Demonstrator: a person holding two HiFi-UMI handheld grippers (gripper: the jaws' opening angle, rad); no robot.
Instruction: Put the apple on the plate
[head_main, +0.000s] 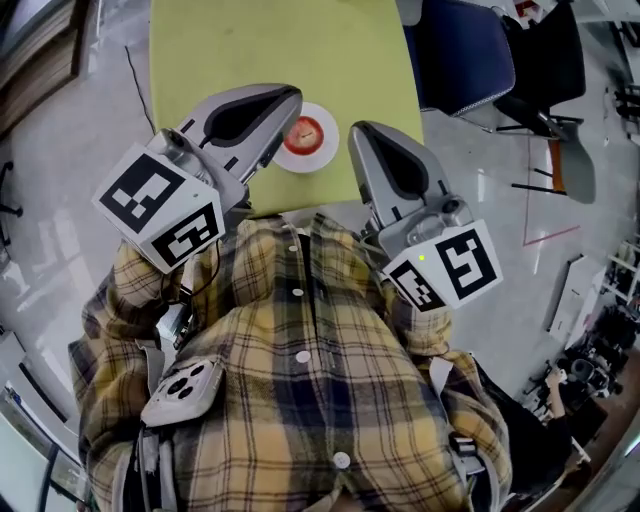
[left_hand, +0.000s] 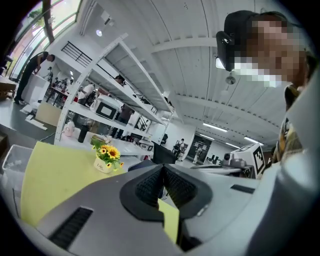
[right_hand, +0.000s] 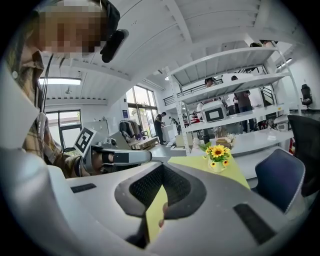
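In the head view a red apple (head_main: 304, 132) sits on a small white plate (head_main: 325, 155) near the front edge of the yellow-green table (head_main: 250, 50). My left gripper (head_main: 290, 96) hovers just left of the plate with its jaws together and nothing in them. My right gripper (head_main: 360, 131) is just right of the plate, shut and empty too. In the left gripper view the black pads (left_hand: 150, 187) meet at the tip of the left gripper (left_hand: 162, 172). The right gripper view shows the same for the right gripper (right_hand: 162, 172). Neither gripper view shows the apple.
A pot of sunflowers (left_hand: 106, 159) (right_hand: 216, 157) stands on the table farther back. A blue chair (head_main: 465, 50) (right_hand: 280, 180) is beside the table on the right. Metal shelving and people fill the room behind. My plaid shirt (head_main: 300, 370) fills the lower head view.
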